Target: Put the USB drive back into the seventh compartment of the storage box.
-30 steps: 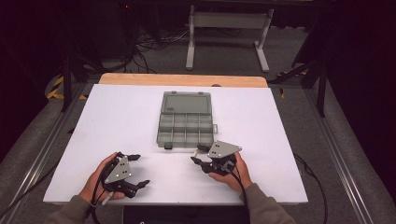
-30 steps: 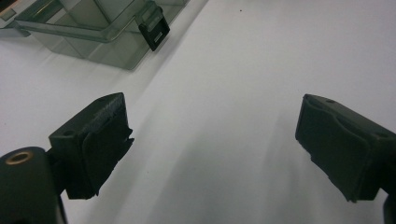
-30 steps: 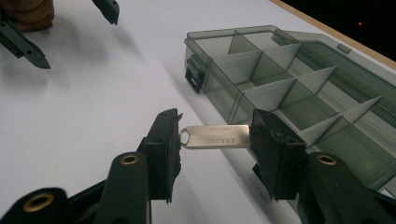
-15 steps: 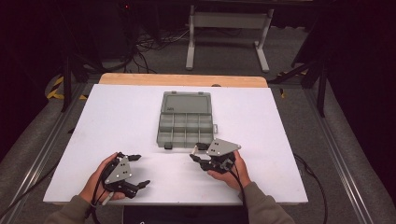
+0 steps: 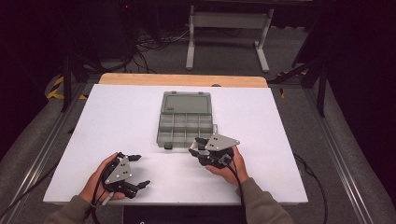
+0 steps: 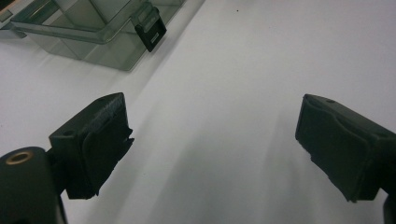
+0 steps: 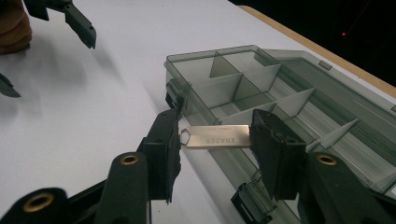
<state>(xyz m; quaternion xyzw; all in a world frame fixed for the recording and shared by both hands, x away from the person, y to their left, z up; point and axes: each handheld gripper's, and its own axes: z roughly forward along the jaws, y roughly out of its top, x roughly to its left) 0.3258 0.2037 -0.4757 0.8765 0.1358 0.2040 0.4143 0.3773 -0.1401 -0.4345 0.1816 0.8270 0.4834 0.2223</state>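
Right gripper point(image 7: 215, 140) has its jaws clamped end to end on a flat silver stick point(image 7: 215, 136) stamped with lettering, which looks like a metal USB drive. We hold it by its two short ends, so its long axis runs straight across from one pad to the other, with the looped end at the left pad in the right gripper view. The stick hangs just above the near wall of the open box point(image 7: 280, 88), a clear grey organiser with its lid folded back flat toward the far edge of the worktop point(image 5: 116, 121). The compartments lie directly ahead of and below the stick, and all those we can see look empty.

From the high view the right gripper point(image 5: 200, 150) sits at the box's point(image 5: 184, 122) near right corner, by its front latches, so this is clearly the nearer hand. We judge the coming move to be a short carry forward over the wall and a drop into one of the front cells. What matters is that the stick's long axis lies roughly along the front wall, so it should fit a cell's width only if kept that way.

Our left gripper point(image 5: 135, 170) rests near the worktop's near left corner, well apart from the box, jaws wide apart and holding nothing point(image 6: 210, 149).
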